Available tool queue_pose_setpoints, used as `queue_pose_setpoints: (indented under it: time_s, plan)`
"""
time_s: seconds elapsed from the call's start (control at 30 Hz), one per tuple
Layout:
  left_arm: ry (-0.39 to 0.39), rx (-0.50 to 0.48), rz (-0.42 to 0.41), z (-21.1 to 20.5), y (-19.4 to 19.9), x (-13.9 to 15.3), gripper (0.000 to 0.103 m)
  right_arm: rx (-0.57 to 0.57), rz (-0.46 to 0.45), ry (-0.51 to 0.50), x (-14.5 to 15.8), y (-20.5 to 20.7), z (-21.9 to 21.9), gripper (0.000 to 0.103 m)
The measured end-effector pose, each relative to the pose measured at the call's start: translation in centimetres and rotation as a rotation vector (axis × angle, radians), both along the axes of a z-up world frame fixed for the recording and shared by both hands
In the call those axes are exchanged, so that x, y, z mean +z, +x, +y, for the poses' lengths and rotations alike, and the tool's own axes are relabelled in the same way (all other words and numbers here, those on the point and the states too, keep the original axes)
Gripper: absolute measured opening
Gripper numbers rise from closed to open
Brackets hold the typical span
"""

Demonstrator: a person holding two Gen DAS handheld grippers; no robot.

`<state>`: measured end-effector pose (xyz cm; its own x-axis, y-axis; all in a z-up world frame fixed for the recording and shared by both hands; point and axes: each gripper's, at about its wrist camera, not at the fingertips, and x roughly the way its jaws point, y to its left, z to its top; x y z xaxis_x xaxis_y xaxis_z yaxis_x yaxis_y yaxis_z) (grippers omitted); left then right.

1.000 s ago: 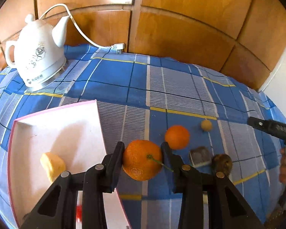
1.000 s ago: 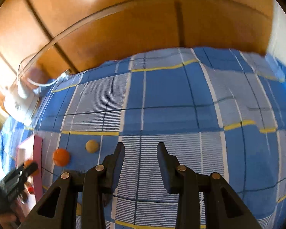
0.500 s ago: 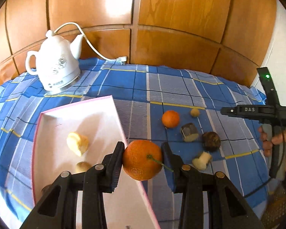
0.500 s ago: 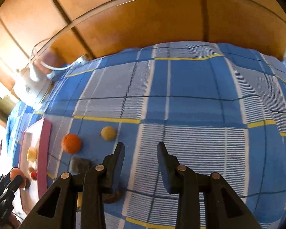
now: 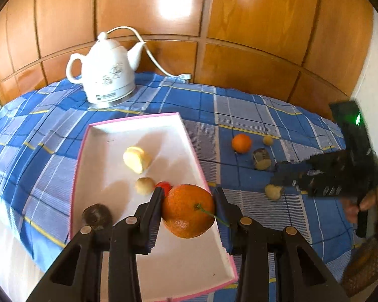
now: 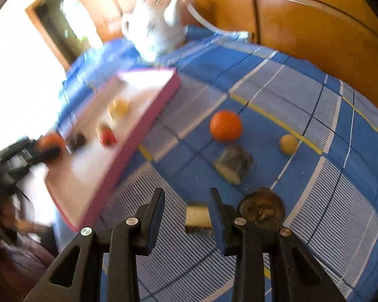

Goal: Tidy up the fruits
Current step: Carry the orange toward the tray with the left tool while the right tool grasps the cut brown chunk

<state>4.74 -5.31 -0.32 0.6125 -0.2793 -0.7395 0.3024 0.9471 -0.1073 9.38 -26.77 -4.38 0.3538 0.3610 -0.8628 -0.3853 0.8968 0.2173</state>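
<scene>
The left gripper (image 5: pixel 189 211) has its black plastic jaws clenched on a large orange (image 5: pixel 188 210), round and dimpled, with a thin green stem poking out toward the right jaw. It hangs over the near right part of a shallow rectangular tray (image 5: pixel 108 136), white and smooth inside with a pink rim. In the tray lie a pale yellow lumpy piece (image 5: pixel 136 159), a small beige ball (image 5: pixel 144 185), a glossy red bit (image 5: pixel 163 185) half hidden behind the left jaw, and a dark brown, rough-skinned round fruit (image 5: pixel 97 215).

The tray rests on a desk covered with a blue checked cloth (image 5: pixel 239 115) crossed by thin yellow and white lines. Behind stands a glazed white ceramic kettle (image 5: pixel 105 73) with a curved spout and handle (its white cord trails toward the varnished wooden panels).

The right gripper (image 6: pixel 186 216) is released, its jaws apart with nothing pinched; a short pale cylindrical piece (image 6: pixel 196 217) lies on the cloth just beside the right jaw's inner face, whether touching it I cannot tell. Just right of that jaw sits a wrinkled dark brown round fruit (image 6: pixel 262 206). Farther off are a grey-brown blocky chunk with a pale cut face (image 6: pixel 233 167), a smaller smooth orange (image 6: pixel 225 125) and a little yellow ball (image 6: pixel 288 144). This view is motion-blurred on the tray side.
</scene>
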Motion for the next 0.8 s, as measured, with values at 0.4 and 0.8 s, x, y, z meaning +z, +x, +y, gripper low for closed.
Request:
queue_pose_setpoints:
  time_s: [0.4,0.8]
  plan:
    - [0.006,0.145,-0.072,5.7,-2.3,1.4,0.04,-0.044,-0.038,-0.092,-0.4,-0.4,0.1,0.04]
    - [0.04,0.194,-0.128,8.0,-3.6,2.0,0.04,0.002,-0.012,-0.223,-2.7,-0.7,1.7,0.026]
